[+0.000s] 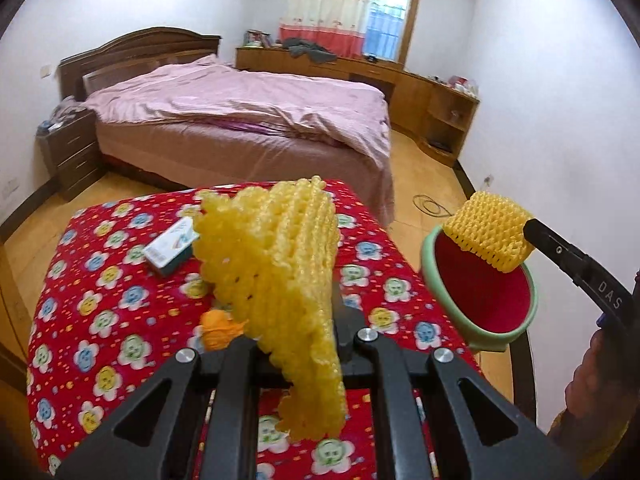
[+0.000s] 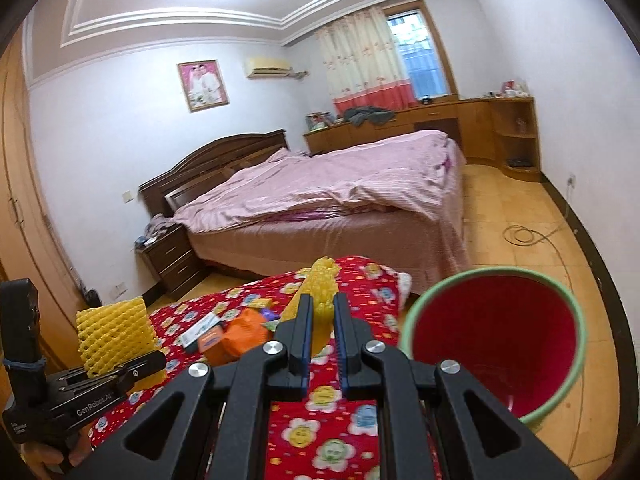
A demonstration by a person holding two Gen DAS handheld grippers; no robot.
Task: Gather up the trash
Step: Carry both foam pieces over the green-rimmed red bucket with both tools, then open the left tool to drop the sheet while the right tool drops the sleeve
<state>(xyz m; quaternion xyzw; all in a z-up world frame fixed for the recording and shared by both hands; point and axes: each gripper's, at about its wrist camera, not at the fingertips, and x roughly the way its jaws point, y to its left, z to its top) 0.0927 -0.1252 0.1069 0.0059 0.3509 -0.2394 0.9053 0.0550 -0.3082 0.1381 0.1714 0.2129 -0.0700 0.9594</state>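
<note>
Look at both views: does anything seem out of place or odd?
Trash lies scattered on the floral cloth: a small box and an orange wrapper. Both tongs, left and right, grip yellow foam nets beside the bin.

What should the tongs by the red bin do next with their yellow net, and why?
Probably the right tongs should ease their yellow net sideways over the red bin's mouth before letting go. In the right wrist view the bin sits off to the right of the net, not clearly under it.
</note>
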